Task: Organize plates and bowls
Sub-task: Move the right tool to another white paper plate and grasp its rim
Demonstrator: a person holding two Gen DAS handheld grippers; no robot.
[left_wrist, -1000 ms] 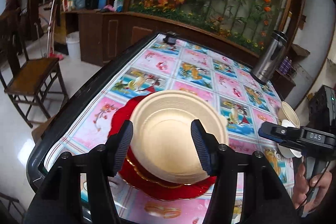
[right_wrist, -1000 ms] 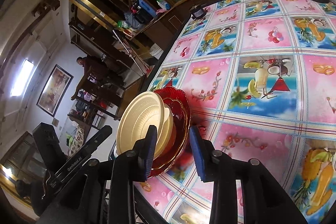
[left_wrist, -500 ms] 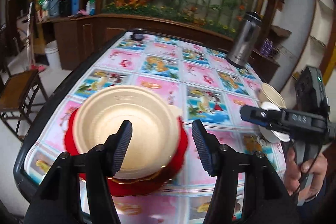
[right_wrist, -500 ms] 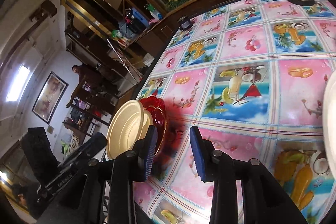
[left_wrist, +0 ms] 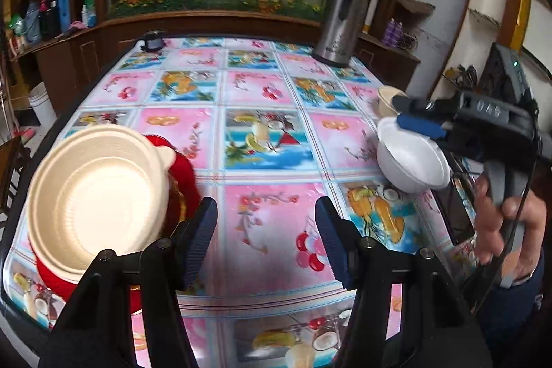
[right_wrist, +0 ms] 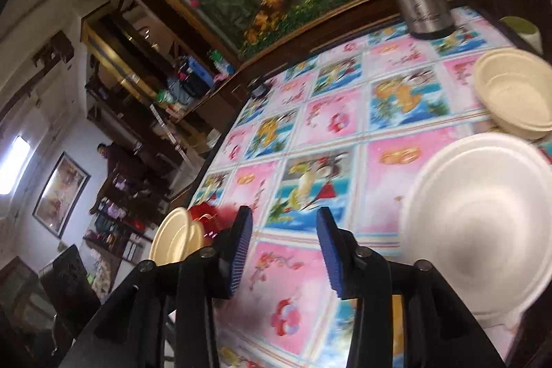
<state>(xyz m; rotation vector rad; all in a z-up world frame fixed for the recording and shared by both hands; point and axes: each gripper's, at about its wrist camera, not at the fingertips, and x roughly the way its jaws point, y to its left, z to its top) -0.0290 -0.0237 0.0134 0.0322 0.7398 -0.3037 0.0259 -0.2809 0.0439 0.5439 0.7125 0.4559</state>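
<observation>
Lay just right of the right gripper [right_wrist: 284, 250], whose empty jaws were opening: the white bowl [right_wrist: 483, 219] near the table's right edge, well apart from the left gripper [left_wrist: 265, 240], spread and empty beside the left-hand cream plate [left_wrist: 93, 195]

The middle of the table [left_wrist: 269, 112] lies bare and passable. A cream bowl [left_wrist: 93, 192] on red plates [left_wrist: 183, 175] blocks the left edge; a white bowl [left_wrist: 410, 161] and steel flask [left_wrist: 339, 23] crowd the right.
</observation>
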